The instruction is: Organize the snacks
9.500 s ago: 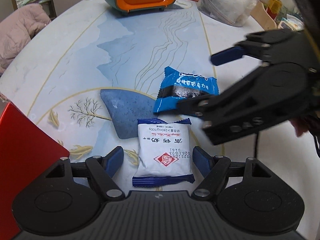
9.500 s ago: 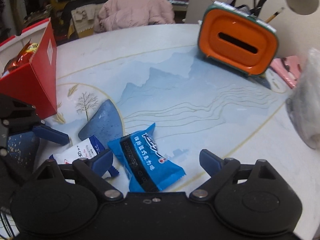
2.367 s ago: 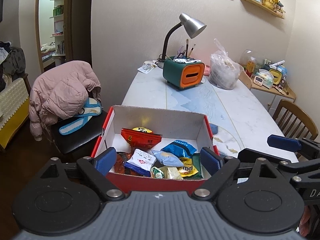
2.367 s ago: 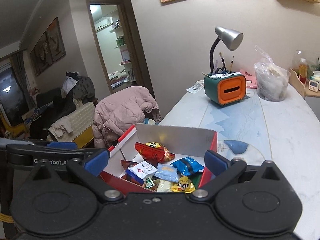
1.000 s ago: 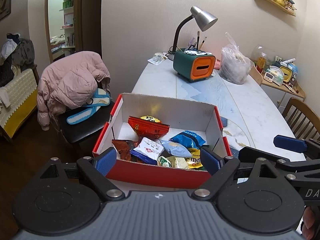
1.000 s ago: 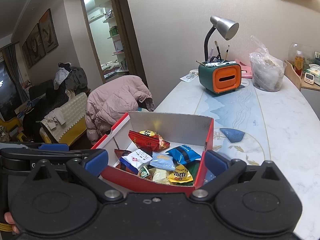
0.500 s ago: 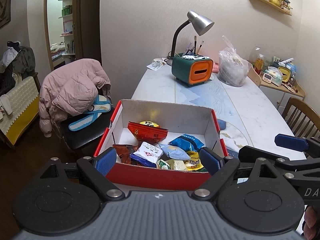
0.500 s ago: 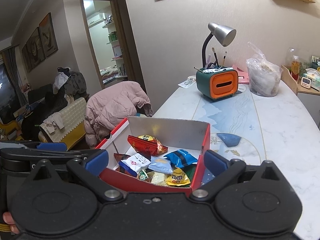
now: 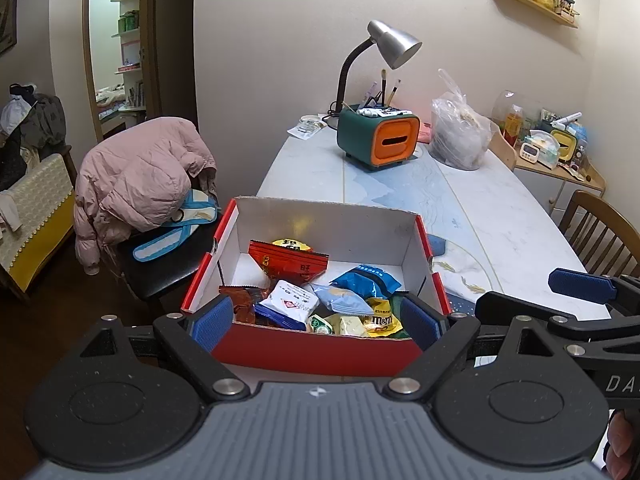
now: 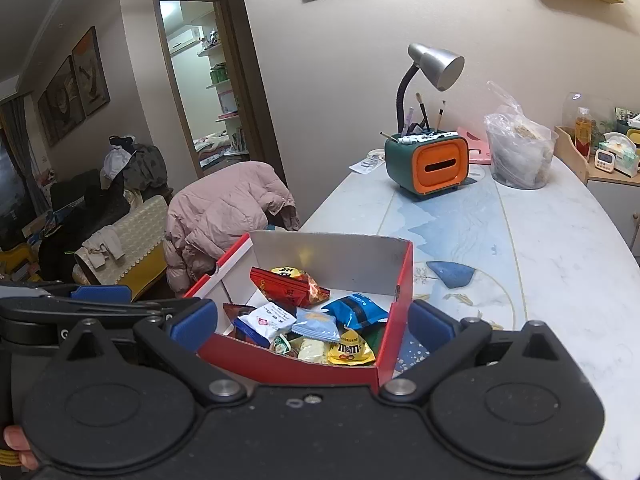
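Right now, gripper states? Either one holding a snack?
Left gripper: open, holding nothing.
Right gripper: open, holding nothing.
Both hover short of the box.

**Both grippers wide and empty, side by side**

The left gripper [image 9: 316,320] is held level with its jaws spread wide, nothing between the blue pads [image 9: 212,322]. The right gripper [image 10: 312,326] sits just beside it on the right, likewise level and spread, gripping nothing. A fingertip [image 9: 620,446] shows at the right gripper's handle, another [image 10: 14,442] at the left's.
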A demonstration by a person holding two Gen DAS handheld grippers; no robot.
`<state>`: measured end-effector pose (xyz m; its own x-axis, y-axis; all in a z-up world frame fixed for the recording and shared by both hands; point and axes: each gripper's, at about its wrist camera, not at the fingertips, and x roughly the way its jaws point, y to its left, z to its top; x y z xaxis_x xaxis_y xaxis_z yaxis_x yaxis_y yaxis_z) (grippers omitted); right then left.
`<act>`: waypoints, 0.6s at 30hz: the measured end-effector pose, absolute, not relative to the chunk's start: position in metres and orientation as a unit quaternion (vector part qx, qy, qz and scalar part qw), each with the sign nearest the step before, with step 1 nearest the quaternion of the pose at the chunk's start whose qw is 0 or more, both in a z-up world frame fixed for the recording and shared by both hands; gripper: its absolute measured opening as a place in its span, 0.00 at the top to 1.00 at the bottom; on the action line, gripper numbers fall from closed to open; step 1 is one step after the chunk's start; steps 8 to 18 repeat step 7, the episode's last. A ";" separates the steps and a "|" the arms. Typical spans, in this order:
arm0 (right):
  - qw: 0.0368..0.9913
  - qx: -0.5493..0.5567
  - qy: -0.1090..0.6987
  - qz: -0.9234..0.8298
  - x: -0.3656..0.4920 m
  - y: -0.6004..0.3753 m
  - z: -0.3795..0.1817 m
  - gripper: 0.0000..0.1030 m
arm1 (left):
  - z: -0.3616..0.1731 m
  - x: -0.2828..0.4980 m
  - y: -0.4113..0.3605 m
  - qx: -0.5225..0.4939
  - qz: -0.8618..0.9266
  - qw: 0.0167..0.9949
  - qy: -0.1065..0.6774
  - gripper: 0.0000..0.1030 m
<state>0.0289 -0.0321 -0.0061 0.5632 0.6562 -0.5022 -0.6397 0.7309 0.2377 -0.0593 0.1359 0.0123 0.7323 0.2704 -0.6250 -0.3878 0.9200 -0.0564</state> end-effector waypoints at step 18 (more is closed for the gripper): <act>0.885 0.017 0.291 0.362 0.028 -0.038 -0.008 0.01 | 0.011 -0.057 0.130 -0.093 0.172 0.927 0.321 0.12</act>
